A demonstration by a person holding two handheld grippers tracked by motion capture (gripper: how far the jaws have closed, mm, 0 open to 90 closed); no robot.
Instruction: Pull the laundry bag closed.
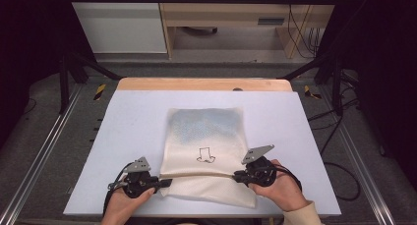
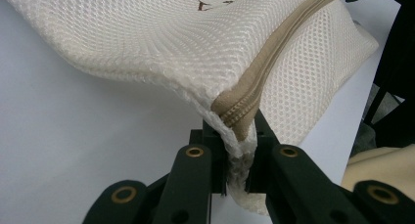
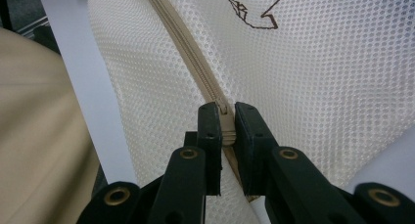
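At the near edge of the table (image 1: pixel 123 117), a cream mesh laundry bag (image 1: pixel 204 136) is held at both ends of its tan zipper (image 1: pixel 201 176). The left gripper (image 1: pixel 164 182) is seen closed on the bag's left corner; in the left gripper view the mesh and the zipper's end (image 2: pixel 240 114) are pinched between the black jaws, with the fabric lifted off the pale surface. The right gripper (image 1: pixel 235 176) is closed on the zipper at the bag's right side; in the right gripper view the tan tape (image 3: pixel 226 123) is clamped between the jaws, though it cannot be told whether the slider itself is caught. Between the two grippers the zipper is stretched in a line across the bag's near end. Farther out, a small dark outline drawing (image 1: pixel 205 155) is printed on the mesh, and something bluish (image 1: pixel 206 124) is seen through the bag's far half, which lies flat near the table's middle.
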